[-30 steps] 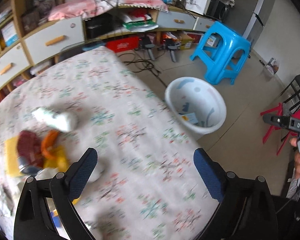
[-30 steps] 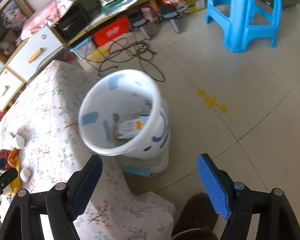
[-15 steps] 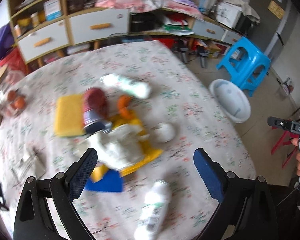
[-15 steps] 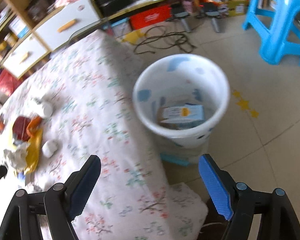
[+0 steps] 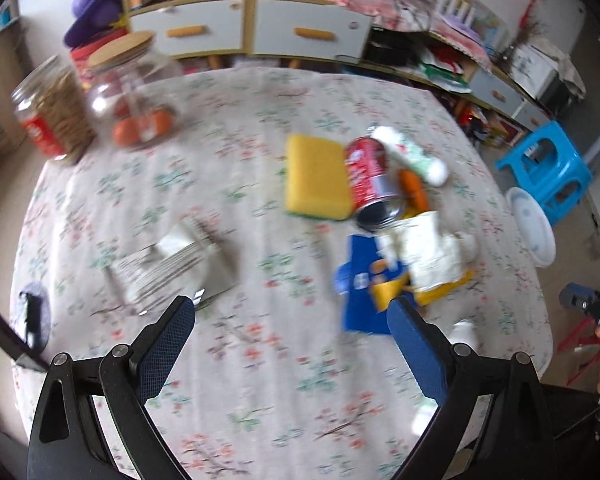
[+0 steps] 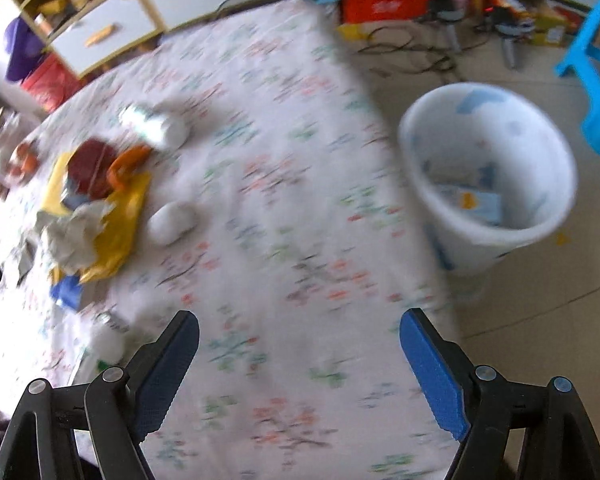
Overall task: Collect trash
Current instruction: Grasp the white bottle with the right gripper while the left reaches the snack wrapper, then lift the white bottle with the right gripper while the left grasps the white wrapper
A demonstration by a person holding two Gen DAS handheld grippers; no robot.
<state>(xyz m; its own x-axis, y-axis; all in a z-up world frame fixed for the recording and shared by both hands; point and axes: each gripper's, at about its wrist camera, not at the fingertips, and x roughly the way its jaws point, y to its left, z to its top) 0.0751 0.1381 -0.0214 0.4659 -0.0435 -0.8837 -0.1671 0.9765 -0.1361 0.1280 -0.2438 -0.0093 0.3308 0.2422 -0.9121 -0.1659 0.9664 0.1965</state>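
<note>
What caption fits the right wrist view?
Open right gripper above floral tablecloth, litter pile left, white bin right.

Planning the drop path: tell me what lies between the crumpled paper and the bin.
In the right wrist view, only a small white wad and bare tablecloth lie between the paper and the bin.

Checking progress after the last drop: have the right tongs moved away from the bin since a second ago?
Yes. The right tongs now hang over the flowered tablecloth; the white bin, earlier just ahead between them, now sits off to the right.
</note>
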